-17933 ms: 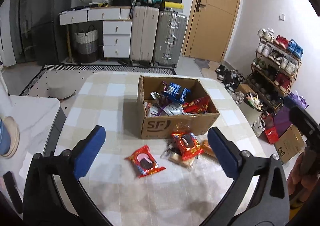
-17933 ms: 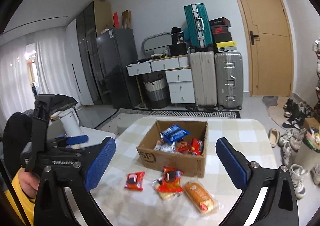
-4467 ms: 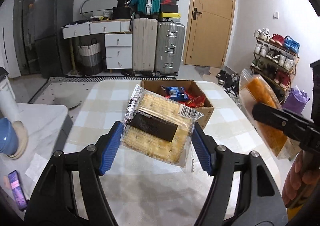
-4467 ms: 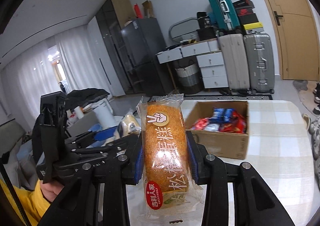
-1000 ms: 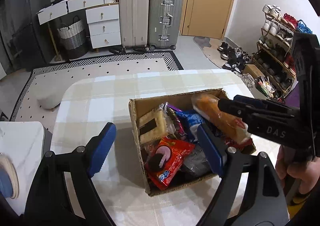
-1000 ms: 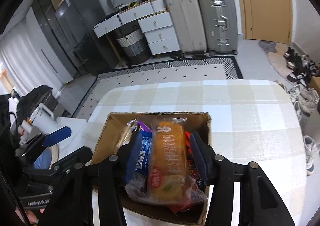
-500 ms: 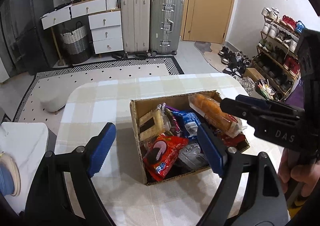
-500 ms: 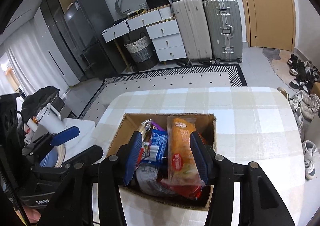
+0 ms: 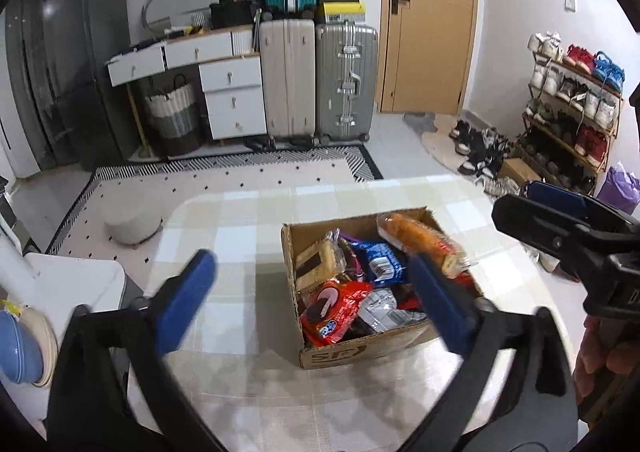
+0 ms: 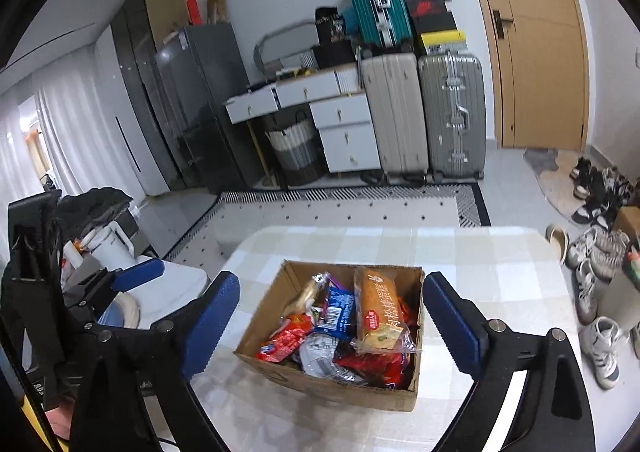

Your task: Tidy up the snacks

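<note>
A brown cardboard box (image 9: 360,352) (image 10: 336,392) stands on the checked table, full of snack packets. An orange cake packet (image 9: 420,242) (image 10: 376,312) lies on top at the box's right side. A cracker packet (image 9: 316,264) leans at the left wall. A red cookie packet (image 9: 328,308) and a blue packet (image 10: 340,308) lie among them. My left gripper (image 9: 316,300) is open and empty, above the box's near left. My right gripper (image 10: 332,324) is open and empty, pulled back above the box; it also shows at the right of the left wrist view (image 9: 560,228).
The checked table (image 9: 240,228) has a rounded far edge. A white side surface with a blue bowl (image 9: 16,348) lies left. A round stool (image 9: 132,215), suitcases (image 9: 316,79), drawers, a door and a shoe rack (image 9: 572,111) stand beyond.
My right gripper has opened and let the orange cake packet go into the box, then pulled back and up. My left gripper has also drawn back from the box.
</note>
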Tool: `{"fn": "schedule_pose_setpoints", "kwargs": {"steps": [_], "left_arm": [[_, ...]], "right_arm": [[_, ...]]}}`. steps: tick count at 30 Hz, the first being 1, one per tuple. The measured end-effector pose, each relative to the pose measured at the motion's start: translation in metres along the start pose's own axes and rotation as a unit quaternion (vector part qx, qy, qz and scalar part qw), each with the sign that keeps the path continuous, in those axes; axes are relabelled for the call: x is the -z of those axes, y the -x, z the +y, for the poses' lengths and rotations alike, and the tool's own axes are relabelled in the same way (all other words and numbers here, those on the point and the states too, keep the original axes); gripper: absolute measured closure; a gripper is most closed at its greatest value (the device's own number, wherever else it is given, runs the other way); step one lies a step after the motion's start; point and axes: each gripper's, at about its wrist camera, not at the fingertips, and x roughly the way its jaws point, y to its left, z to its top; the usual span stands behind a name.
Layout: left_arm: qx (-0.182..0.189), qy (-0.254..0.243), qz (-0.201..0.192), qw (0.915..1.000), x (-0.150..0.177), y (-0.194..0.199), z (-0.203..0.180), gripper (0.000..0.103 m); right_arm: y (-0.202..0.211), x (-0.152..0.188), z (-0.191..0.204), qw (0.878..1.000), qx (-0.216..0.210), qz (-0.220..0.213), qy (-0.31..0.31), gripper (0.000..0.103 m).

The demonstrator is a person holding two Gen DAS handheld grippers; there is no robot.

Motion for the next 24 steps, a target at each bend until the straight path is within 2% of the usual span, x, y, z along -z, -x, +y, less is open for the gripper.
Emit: {"fn": "schedule_pose_setpoints", "kwargs": {"steps": [6, 9, 17, 24], "left_arm": [[-0.016, -0.004, -0.045, 0.9989, 0.001, 0.049, -0.005, 0.0], [-0.021, -0.006, -0.054, 0.9983, 0.003, 0.069, -0.006, 0.0], [-0.026, 0.0, -0.083, 0.9962, 0.03, 0.128, -0.003, 0.0], [-0.038, 0.005, -0.105, 0.9938, 0.056, 0.18, 0.005, 0.0]], "right_arm": [[0.036, 0.008, 0.014, 0.999, 0.01, -0.025, 0.025, 0.002], [0.056, 0.015, 0.024, 0.998, 0.017, -0.045, 0.042, 0.001], [0.117, 0.041, 0.042, 0.994, 0.029, -0.095, 0.053, 0.001], [0.168, 0.07, 0.037, 0.99, 0.037, -0.121, 0.054, 0.001]]}}
